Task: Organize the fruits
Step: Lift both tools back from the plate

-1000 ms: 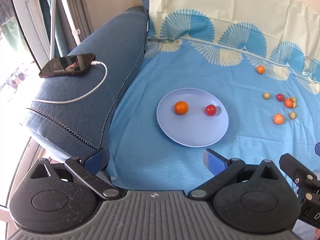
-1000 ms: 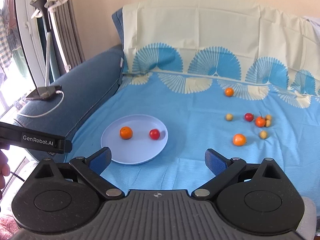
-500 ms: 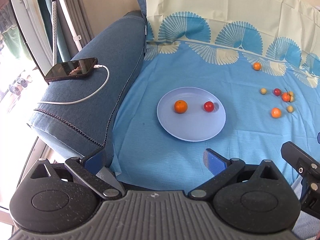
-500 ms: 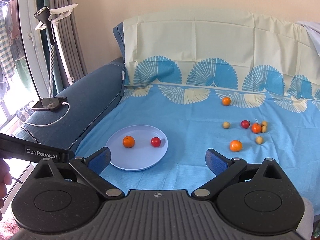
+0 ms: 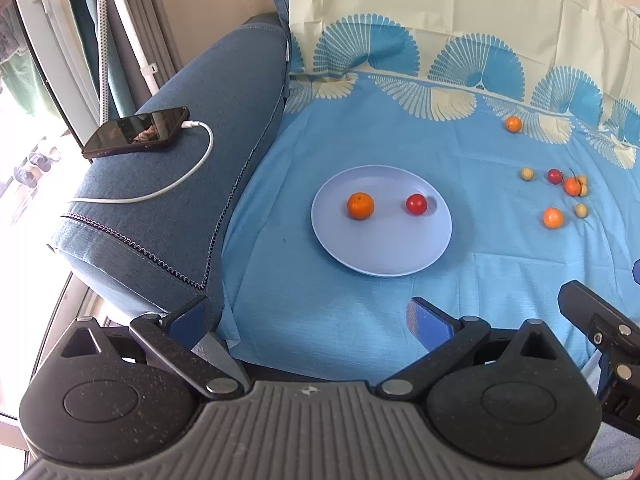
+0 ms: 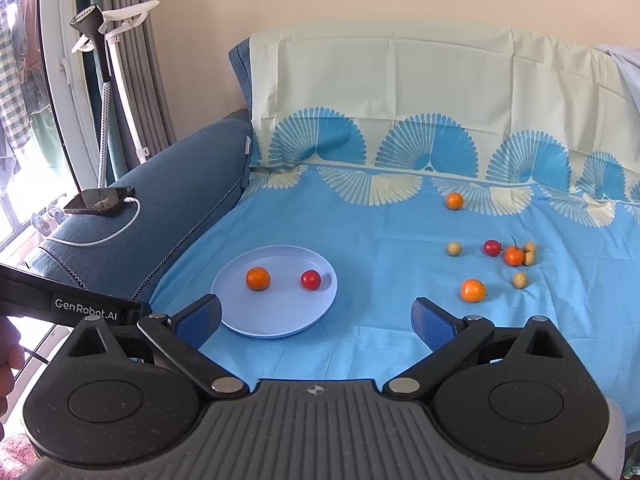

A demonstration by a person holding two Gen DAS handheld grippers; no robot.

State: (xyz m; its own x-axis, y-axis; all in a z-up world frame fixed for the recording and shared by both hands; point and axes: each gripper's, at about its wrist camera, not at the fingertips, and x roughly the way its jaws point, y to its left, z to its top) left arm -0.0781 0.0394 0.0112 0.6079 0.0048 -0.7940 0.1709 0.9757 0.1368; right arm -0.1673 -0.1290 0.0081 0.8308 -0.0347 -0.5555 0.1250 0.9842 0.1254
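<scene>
Bare sheet [image 6: 380, 248] between plate [image 6: 276, 326] and loose fruit cluster [image 6: 512, 256]; armrest [image 6: 180, 192] flanks left.

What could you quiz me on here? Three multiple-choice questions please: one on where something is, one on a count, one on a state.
1. Where is the phone?
A. on the plate
B. on the sofa arm
C. among the loose fruit

2. How many fruits lie on the plate?
A. two
B. four
C. none

3. How do the two grippers stand?
A. both shut on fruit
B. one open, one shut
C. both open and empty

Answers:
1 B: it lies on the blue sofa arm, with a white cable plugged in.
2 A: an orange and a red fruit.
3 C: left gripper and right gripper have fingers wide apart, nothing between.
</scene>
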